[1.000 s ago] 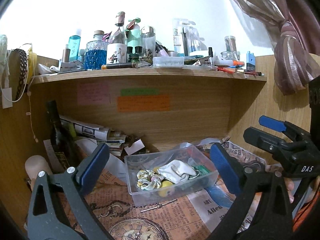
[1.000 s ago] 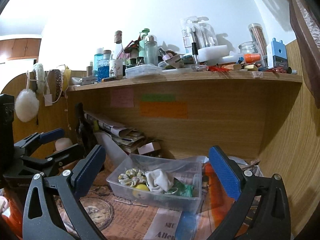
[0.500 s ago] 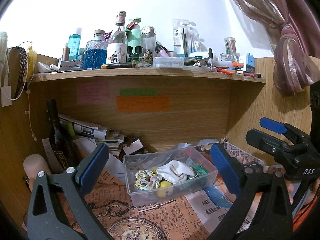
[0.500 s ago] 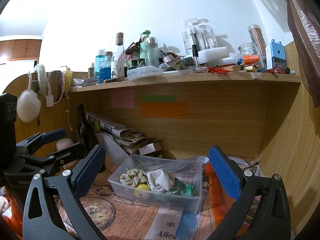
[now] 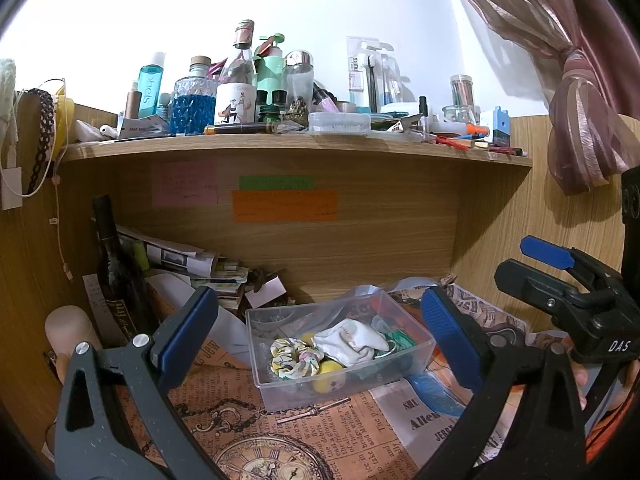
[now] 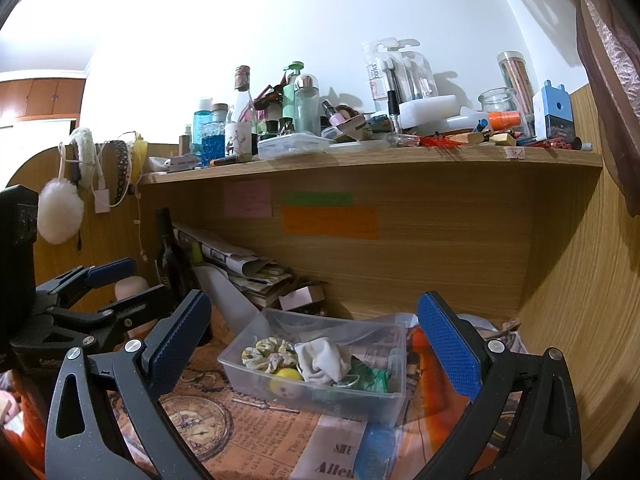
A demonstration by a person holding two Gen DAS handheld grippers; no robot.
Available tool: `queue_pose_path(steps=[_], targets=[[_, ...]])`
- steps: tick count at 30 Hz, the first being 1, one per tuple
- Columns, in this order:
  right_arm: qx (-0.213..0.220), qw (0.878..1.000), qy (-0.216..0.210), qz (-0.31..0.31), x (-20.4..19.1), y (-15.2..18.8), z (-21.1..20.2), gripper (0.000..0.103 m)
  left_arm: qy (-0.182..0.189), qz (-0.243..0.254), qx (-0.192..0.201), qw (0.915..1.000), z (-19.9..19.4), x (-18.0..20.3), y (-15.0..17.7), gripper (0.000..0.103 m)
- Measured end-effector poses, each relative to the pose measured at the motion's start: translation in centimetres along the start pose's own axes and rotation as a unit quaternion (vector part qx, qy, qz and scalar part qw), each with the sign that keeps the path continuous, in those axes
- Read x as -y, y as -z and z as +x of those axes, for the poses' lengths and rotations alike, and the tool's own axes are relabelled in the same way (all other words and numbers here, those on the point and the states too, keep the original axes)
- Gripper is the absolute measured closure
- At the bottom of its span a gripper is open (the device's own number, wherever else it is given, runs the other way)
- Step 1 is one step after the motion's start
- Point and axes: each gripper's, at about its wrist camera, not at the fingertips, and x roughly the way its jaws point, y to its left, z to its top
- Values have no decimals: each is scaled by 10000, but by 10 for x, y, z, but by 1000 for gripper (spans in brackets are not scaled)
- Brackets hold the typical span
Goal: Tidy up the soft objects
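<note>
Surface: newspaper-print paper [image 5: 328, 440] is covering the desk inside a wooden alcove; one shelf [image 5: 296, 146] above is carrying crowded bottles and pens. Three sticky notes are showing on the back panel: one pink [image 5: 185, 183], one green [image 5: 276, 182], one orange [image 5: 285, 206]. One dark bottle [image 5: 114, 268] is standing at 9 o'clock, one curtain [image 5: 580, 120] hanging at 2 o'clock.

One clear bin [image 6: 394, 394] is sitting centre, holding one floral scrunchie [image 6: 267, 354], one white cloth [image 6: 322, 362], one yellow ball [image 6: 285, 381], one green item [image 6: 368, 376].

Left gripper [image 5: 320, 338] and right gripper [image 6: 312, 336] are both hovering before the bin, jaws spread wide, gripping nothing.
</note>
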Motion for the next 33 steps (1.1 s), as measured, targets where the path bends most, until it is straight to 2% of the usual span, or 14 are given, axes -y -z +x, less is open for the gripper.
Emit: queue_pose_path(steps=[33], targets=[[-8,10000,-40,9,0,2,1,0,-58,-58,-49,10000,3,3,3,0]])
